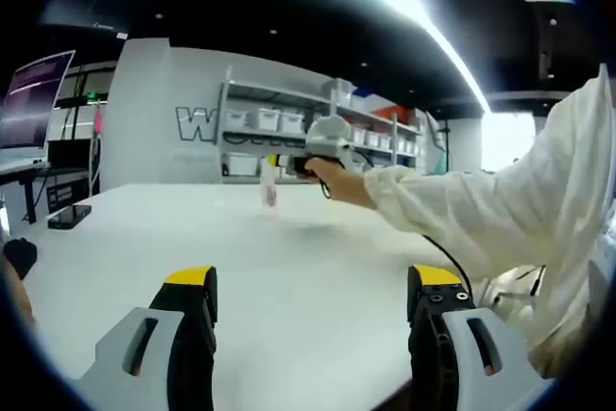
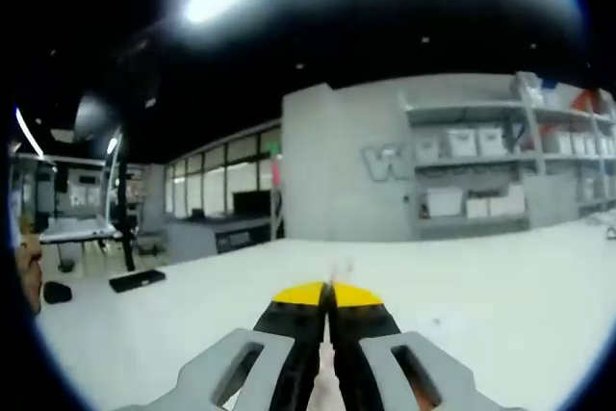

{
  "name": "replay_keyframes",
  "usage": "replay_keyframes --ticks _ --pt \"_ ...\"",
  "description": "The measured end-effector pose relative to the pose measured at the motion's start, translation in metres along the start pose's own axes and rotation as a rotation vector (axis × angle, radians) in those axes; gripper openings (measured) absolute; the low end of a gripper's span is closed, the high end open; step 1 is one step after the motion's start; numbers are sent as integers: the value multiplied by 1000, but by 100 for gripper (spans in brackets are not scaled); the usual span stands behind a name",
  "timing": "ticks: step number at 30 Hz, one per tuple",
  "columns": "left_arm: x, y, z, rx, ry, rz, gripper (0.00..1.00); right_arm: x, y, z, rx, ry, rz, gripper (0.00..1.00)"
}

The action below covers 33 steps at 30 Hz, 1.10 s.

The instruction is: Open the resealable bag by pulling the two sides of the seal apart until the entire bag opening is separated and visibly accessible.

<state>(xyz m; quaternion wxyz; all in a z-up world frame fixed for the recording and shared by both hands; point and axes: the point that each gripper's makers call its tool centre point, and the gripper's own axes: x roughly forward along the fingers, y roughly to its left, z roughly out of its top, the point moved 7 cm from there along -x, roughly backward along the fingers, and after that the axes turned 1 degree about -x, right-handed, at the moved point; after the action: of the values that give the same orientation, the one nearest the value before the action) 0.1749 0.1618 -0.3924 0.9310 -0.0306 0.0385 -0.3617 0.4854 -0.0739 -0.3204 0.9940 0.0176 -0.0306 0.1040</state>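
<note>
- Yellow-tipped jaws of the left claw (image 1: 313, 281) are seen spread wide in the left gripper view, with bare white tabletop (image 1: 289, 247) between them and nothing held.
- In the right gripper view the right claw (image 2: 327, 297) is seen pressed narrow, its yellow tips almost meeting; a thin pale strip shows in the gap, but what it is cannot be told.
- From the left gripper view the right claw (image 1: 279, 163) is seen raised over the far part of the tabletop, held by a hand (image 1: 337, 180) in a white sleeve (image 1: 500, 190).
- A small, blurred clear bag (image 1: 269, 192) is seen hanging from that claw, its lower end near or on the tabletop.
- Shelves (image 1: 318, 127) with white bins are seen against the grey wall behind.
- A monitor (image 1: 34, 98) is seen on a desk at far left.
</note>
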Motion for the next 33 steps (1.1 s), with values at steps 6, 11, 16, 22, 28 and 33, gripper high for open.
replay_keyframes --ticks 6,11,16,22,28,33 --pt "-3 -1 2 4 -4 1 79 -2 0 2 -2 5 14 0" --pt "-4 -1 1 3 -3 5 79 -4 -1 5 -19 8 25 0" --pt "-4 -2 1 3 -3 5 79 -8 -3 6 -34 11 31 0" --pt "-2 -4 1 7 0 4 79 -12 -5 6 -46 12 39 0" --pt "-1 -6 1 9 -2 4 79 -15 -8 8 -50 9 53 0" --pt "1 -8 0 9 2 2 79 -18 -11 8 -55 10 59 0"
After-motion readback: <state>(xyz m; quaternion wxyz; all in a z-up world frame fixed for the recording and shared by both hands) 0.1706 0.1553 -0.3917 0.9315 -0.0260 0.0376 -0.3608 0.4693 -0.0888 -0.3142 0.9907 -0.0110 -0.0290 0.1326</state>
